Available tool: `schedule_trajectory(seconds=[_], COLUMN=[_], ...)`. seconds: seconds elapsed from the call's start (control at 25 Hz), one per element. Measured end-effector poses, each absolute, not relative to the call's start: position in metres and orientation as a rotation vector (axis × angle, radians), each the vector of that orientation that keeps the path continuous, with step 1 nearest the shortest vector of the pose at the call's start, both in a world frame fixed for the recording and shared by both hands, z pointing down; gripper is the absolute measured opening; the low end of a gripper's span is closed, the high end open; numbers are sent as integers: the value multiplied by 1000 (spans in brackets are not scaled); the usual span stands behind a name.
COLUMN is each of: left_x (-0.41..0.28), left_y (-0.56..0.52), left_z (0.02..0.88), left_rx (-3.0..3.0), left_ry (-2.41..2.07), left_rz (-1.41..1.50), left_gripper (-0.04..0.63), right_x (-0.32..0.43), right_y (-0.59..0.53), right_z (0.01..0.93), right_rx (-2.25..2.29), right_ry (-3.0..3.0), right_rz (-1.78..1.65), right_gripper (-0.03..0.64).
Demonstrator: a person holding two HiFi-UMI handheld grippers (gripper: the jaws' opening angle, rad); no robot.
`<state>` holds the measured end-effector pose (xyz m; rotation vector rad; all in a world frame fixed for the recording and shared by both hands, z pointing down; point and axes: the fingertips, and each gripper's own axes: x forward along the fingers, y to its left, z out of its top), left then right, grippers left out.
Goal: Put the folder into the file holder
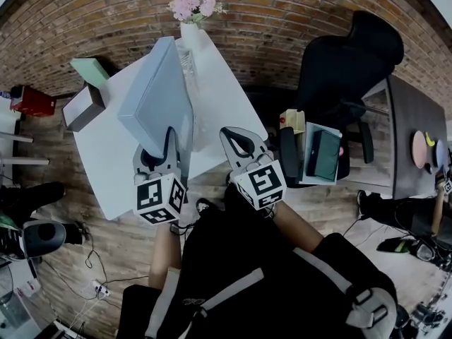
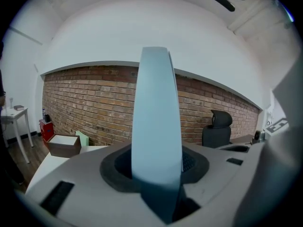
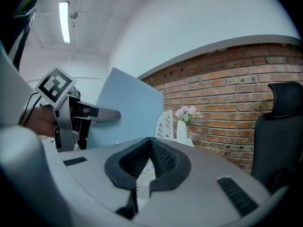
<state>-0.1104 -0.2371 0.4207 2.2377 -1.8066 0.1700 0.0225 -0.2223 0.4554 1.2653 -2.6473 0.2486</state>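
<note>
Folder (image 1: pixel 157 97), light blue, stands on edge over the white table (image 1: pixel 226 97), clamped in the left gripper (image 1: pixel 159 147). Beyond it, the white file holder (image 3: pixel 165 124) stands beside a vase (image 1: pixel 189 32) of pink flowers (image 1: pixel 192 7). The right gripper (image 3: pixel 150 143) is closed on nothing.

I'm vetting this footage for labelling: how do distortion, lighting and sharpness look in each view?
Head view: strong fisheye, the brick wall bows into an arc, light even. Left gripper view: the folder blocks the centre, its lower end shadowed. Right gripper view: the ceiling light glares; edges curve, the foreground is soft.
</note>
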Motion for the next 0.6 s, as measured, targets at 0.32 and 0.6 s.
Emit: schedule_trajectory(seconds=[0.32, 0.6], left_x=[-110, -98], left_y=[-246, -251], left_z=[425, 426], left_rx=[2237, 2269], left_ry=[-1769, -1723], left_rz=[235, 347], left_gripper=[178, 189], right_x=[13, 10], right_y=[-220, -220], right_z=[457, 457], right_rx=[1229, 1213], right_ry=[-2659, -2664], right_rz=[254, 260], right_gripper=[9, 9])
